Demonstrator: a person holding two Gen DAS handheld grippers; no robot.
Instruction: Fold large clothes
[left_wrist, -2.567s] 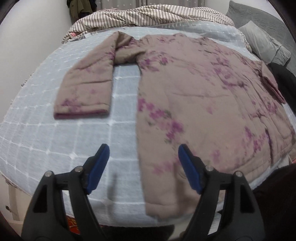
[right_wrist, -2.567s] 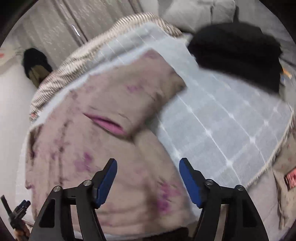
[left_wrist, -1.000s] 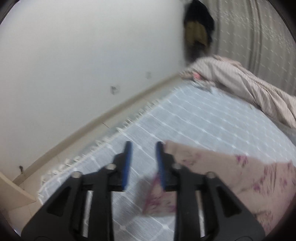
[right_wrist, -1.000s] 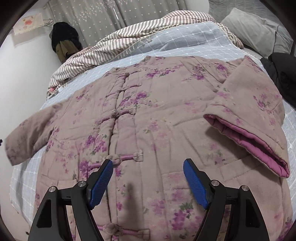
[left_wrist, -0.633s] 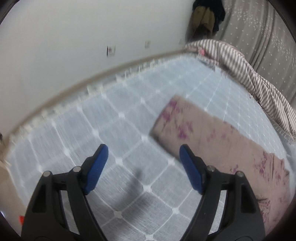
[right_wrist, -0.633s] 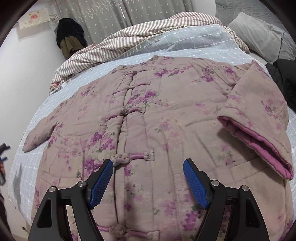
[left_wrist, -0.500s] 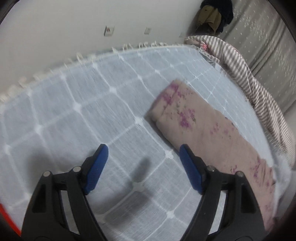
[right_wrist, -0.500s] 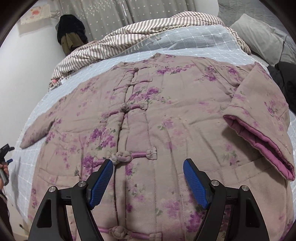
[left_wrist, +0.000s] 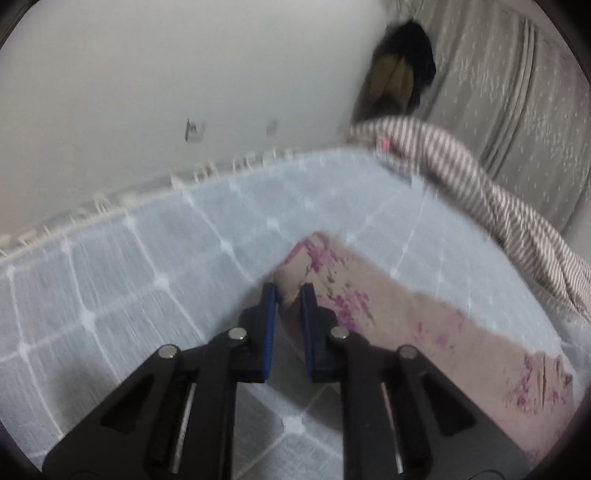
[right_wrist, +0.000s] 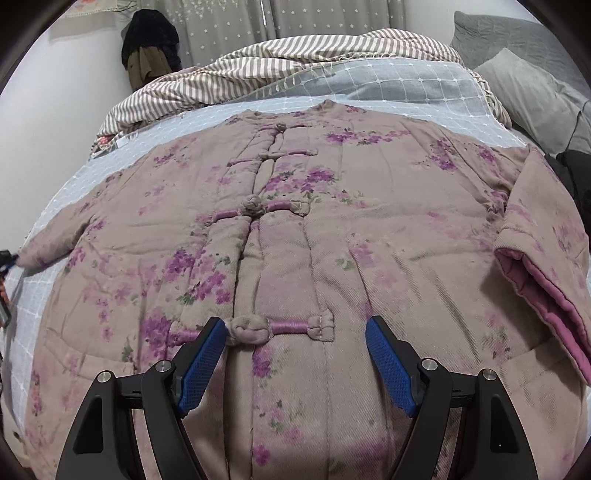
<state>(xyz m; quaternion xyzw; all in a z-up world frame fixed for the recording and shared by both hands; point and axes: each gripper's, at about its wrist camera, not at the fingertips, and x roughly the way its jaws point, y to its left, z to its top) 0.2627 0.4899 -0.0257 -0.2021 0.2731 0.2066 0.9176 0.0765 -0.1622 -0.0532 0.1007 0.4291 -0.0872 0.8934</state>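
Jacket (right_wrist: 332, 229), a big padded one with purple flowers, lies flat on its back on the bed (right_wrist: 406, 85), buttons up, one sleeve reaching out to each side. Closest in the left view, the left tool (left_wrist: 288, 291) has just pulled its blue pads in from wide open, and the end of the left sleeve (left_wrist: 321, 266) now sits pinched between them. Half a second ago that tool was open above the bare blue cover with the sleeve end off to one side, so it has come down onto the cuff. That looks like the start of the first fold: the sleeve can now be lifted and laid across the chest. In the right view, the right tool (right_wrist: 295, 350) hangs open just over the lower front of the jacket, near a knot button (right_wrist: 247, 330), holding nothing. The right sleeve (right_wrist: 546, 258) is already bent over, pink lining showing. Farther back lie a striped blanket (right_wrist: 258, 70) and grey pillows (right_wrist: 524, 85).
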